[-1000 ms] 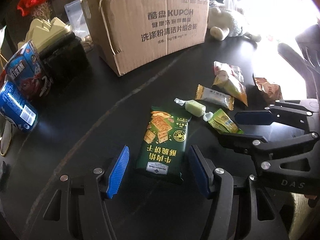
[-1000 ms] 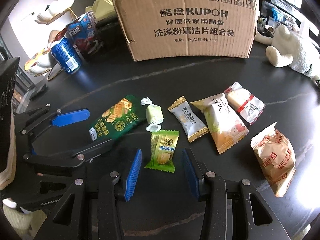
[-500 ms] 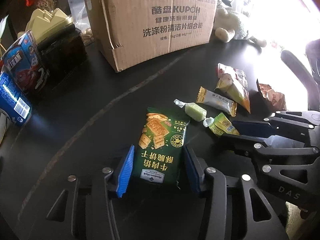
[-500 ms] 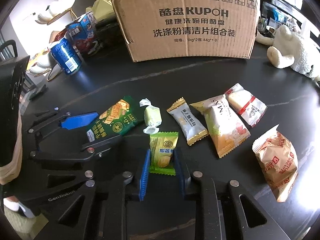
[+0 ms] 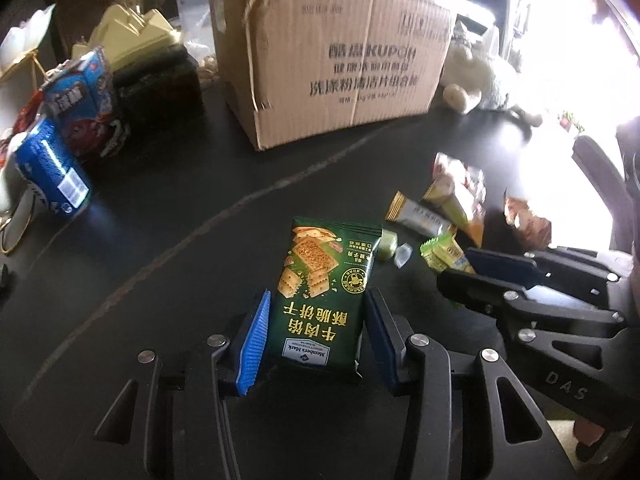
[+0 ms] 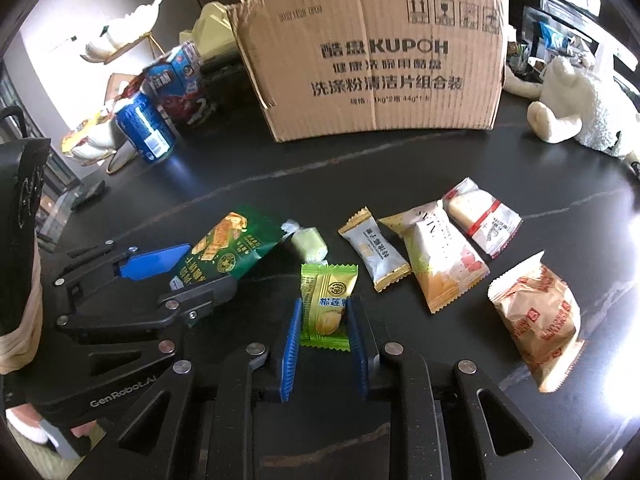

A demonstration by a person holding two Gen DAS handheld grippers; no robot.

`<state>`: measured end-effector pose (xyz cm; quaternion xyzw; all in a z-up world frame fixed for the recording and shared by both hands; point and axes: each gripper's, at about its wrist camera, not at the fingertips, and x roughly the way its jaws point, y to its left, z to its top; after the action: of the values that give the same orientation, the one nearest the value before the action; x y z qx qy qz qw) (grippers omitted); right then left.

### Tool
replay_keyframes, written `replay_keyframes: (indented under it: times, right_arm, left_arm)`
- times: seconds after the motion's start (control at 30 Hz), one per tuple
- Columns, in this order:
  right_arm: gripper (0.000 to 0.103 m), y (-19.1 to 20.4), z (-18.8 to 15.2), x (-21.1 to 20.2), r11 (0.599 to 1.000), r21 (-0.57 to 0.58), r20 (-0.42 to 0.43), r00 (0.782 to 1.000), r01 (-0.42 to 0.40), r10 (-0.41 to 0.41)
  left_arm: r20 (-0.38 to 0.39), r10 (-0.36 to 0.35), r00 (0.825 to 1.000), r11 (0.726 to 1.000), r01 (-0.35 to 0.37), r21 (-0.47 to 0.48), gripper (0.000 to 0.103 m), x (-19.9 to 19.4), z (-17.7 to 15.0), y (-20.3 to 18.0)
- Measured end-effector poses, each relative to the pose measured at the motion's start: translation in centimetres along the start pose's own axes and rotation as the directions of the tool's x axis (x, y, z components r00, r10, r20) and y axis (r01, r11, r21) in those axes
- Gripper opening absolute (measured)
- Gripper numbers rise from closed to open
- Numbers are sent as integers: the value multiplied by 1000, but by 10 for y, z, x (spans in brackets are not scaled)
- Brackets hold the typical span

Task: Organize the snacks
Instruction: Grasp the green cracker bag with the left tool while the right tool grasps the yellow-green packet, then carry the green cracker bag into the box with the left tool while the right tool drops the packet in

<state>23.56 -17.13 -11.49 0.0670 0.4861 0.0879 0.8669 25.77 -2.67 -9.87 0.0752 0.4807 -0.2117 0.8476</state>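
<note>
Left gripper (image 5: 316,338) lifted cracker packet (image 5: 324,292) since earlier.

Cardboard box (image 6: 372,68): "KUPOH". Green cracker pack (image 5: 324,300): "Member's Mark". Left gripper (image 6: 192,268): "GenRobot.AI". Right gripper (image 5: 472,268): "DAS".

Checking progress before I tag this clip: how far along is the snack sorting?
Done: nothing visibly sorted; whether the cardboard box holds anything cannot be seen.
In hand: left gripper clamps the dark green cracker pack; right gripper clamps the light green durian snack.
Left: green wrapped candy, grey-gold bar, cream pastry pack, red-striped cake and brown bun pack lie on the table.
</note>
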Motion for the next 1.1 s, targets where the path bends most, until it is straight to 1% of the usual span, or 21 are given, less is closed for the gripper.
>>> replay_keyframes:
  times: [0.23,0.43,0.6,0.8,1.0,1.1]
  right_arm:
    - [24,0,5,-26,1000,-12,58,998,-16,17]
    - [24,1,20,-50,999,-26,124,992,-24,27]
    - [24,-2,40,-73,999,-34,193,981,-28,34]
    - [24,-2,62,-97,998,-55,263,964,-29,43]
    - [24,-6,83,-113,997,-70,310,950,-15,36]
    - [24,-10,100,-119,997,-78,331,943,-14,39]
  left_arm:
    - [50,16,999,999,-14,-47,46,-27,9,-8]
    - [105,35,994,997,-27,-76,46,-49,24,-15]
    - [154,39,987,994,-23,-108,46,-67,42,-19]
    - [218,42,975,993,-17,-116,46,-91,64,-25]
    - [262,43,964,993,-13,-114,46,-107,86,-29]
    - [280,57,958,993,-25,-115,46,-112,99,-30]
